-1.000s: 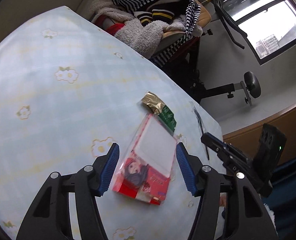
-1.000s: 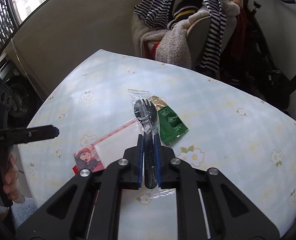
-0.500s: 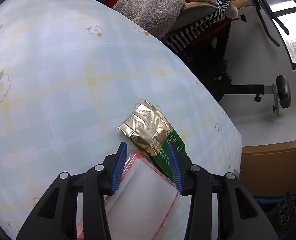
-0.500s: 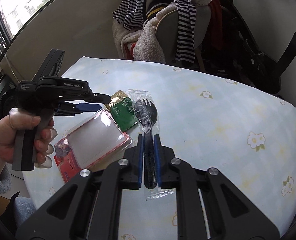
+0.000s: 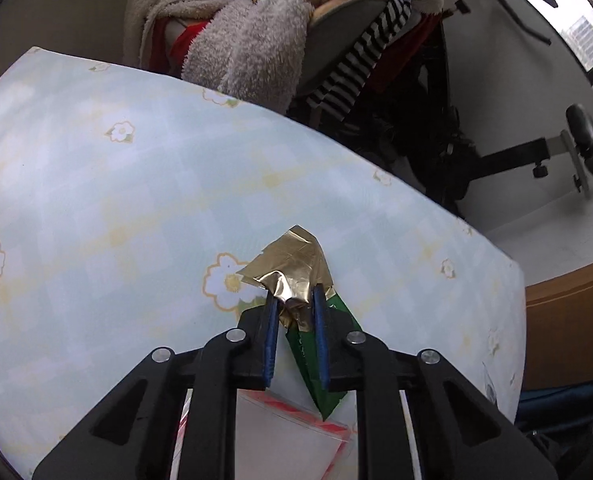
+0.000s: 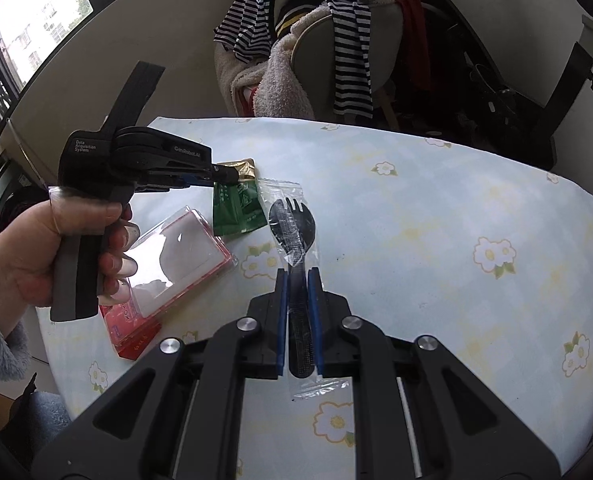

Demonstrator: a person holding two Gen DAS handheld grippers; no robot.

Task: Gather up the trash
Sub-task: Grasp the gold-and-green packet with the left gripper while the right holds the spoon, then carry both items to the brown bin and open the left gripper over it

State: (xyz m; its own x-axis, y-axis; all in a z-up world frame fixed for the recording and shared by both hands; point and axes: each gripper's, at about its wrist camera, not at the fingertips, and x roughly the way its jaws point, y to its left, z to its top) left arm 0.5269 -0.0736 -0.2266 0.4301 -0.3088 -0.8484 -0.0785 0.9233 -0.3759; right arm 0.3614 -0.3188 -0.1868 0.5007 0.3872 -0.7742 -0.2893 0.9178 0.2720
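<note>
Your left gripper [image 5: 294,304] pinches the crumpled green-and-gold foil wrapper [image 5: 292,264]; your right gripper [image 6: 297,280] pinches the bagged black plastic spork [image 6: 294,224], beside a clear red-edged plastic case [image 6: 176,256].

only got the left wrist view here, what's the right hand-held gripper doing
Observer: The right hand-held gripper is shut on a black plastic spork in a clear wrapper.
Operator: is that spork lifted or on the table
Observer: I cannot tell; its head shows over the pale floral tablecloth, beside your green and gold foil sachet.
Operator: what's the red edge under my fingers
Observer: A clear plastic case with a red printed base, lying flat below the sachet.
Operator: is my grip on the gold end
Observer: Yes, the left hand-held gripper pinches the gold end, the green part hanging down.
</note>
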